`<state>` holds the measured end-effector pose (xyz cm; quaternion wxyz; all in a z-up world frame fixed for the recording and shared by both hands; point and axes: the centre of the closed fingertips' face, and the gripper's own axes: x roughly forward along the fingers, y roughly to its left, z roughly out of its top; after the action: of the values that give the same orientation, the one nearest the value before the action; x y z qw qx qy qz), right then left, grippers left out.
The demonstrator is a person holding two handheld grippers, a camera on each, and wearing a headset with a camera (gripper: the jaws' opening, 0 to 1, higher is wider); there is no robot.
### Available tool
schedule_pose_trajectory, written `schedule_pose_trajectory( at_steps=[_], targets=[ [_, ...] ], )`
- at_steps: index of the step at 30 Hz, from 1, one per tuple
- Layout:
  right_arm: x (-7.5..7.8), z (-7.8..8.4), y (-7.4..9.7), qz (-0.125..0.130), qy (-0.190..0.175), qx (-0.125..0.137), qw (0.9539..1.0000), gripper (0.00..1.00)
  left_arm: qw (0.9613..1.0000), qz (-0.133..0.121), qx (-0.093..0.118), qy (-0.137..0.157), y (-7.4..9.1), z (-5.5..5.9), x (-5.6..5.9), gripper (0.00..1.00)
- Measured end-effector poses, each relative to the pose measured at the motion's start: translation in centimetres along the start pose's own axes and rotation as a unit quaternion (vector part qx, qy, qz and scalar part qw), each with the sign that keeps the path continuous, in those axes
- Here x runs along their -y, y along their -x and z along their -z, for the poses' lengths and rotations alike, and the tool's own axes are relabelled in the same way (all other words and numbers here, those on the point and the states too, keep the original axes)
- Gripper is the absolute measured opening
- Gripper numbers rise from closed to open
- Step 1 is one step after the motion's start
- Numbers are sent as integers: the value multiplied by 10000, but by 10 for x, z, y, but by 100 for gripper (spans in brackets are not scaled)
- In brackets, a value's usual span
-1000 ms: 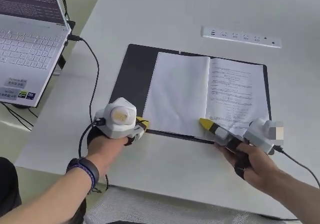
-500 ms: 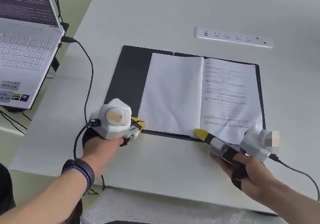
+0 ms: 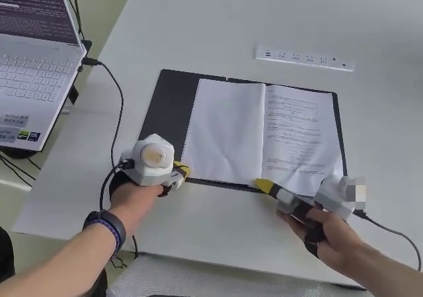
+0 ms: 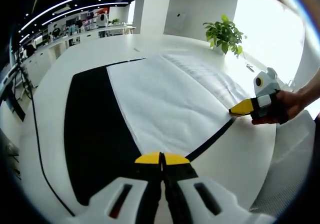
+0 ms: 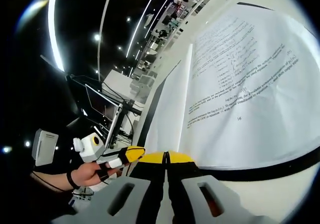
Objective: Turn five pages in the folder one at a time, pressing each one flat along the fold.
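A black folder [image 3: 168,105] lies open on the white table, a blank page [image 3: 225,130] on its left side and a printed page [image 3: 301,135] on its right. My left gripper [image 3: 182,172] is shut, its yellow tips at the folder's near left edge, beside the blank page [image 4: 165,99]. My right gripper [image 3: 262,186] is shut too, its tips at the near edge by the fold, just below the printed page [image 5: 250,79]. Nothing is held between either pair of jaws. The left gripper view catches the right gripper [image 4: 245,107] at the page's corner.
A laptop [image 3: 33,52] stands at the left with a black cable [image 3: 120,105] trailing toward the left hand. A white power strip [image 3: 304,57] lies beyond the folder. The table's near edge [image 3: 218,260] runs just under both hands.
The right gripper has slid a little left and nearer along the folder's near edge. The left gripper has stayed at the folder's near left edge. The camera has shifted slightly.
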<state>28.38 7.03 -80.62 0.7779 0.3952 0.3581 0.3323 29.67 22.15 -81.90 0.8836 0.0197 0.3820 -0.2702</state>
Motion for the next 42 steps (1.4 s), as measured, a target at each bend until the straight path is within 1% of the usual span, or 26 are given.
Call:
schedule_pose_trajectory(
  at_steps=[1,2,3,5,7,9,11,13,16,17,19,21,25,29,33,37,41,42],
  targets=[
    [-1,-1,0,-11,-1,11,10000,0,10000,16,-25,77,0,0,0,0],
    [-3,-2,0,-28,26,9,10000,0,9997,57,-61,243,0,0,0,0],
    [-4,-2,0,-24,83,-15,10000,0,9993,86,-98,347,1,0,0,0],
    [-10,-3,2,-76,225,-40,9997,0,9995,126,-102,260,1,0,3,1],
    [-17,-8,5,-146,256,10,9996,0,9996,164,-66,230,4,-2,7,6],
    [-18,-14,7,-150,297,77,9994,2,9997,153,-23,209,8,-6,10,10],
    [-17,-19,10,-99,359,146,9992,4,9997,132,8,185,12,-9,13,12],
    [-15,-23,16,-11,481,160,9987,8,9997,134,53,173,14,-12,14,14],
    [-14,-27,22,46,588,180,9981,10,9998,129,56,110,18,-14,18,19],
    [-14,-29,27,32,586,234,9980,11,9998,131,61,108,19,-15,18,20],
    [-12,-33,33,81,606,322,9976,12,9999,114,105,76,22,-18,20,22],
    [-9,-35,39,161,688,336,9969,14,9997,107,190,58,26,-23,22,23],
    [-5,-38,52,317,951,294,9945,20,9996,81,264,48,33,-30,24,26],
    [-1,-40,66,458,1205,199,9915,23,9994,70,332,-31,38,-37,27,28],
    [0,-47,78,516,1294,259,9899,27,9991,85,405,-38,46,-43,30,31],
    [-2,-56,91,588,1532,303,9860,31,9990,7,432,-139,54,-45,30,33],
    [-4,-65,101,631,1624,388,9839,33,9987,-6,459,-225,60,-48,31,36],
    [-4,-67,103,646,1714,366,9824,34,9985,-9,486,-244,63,-49,31,36]
  ],
)
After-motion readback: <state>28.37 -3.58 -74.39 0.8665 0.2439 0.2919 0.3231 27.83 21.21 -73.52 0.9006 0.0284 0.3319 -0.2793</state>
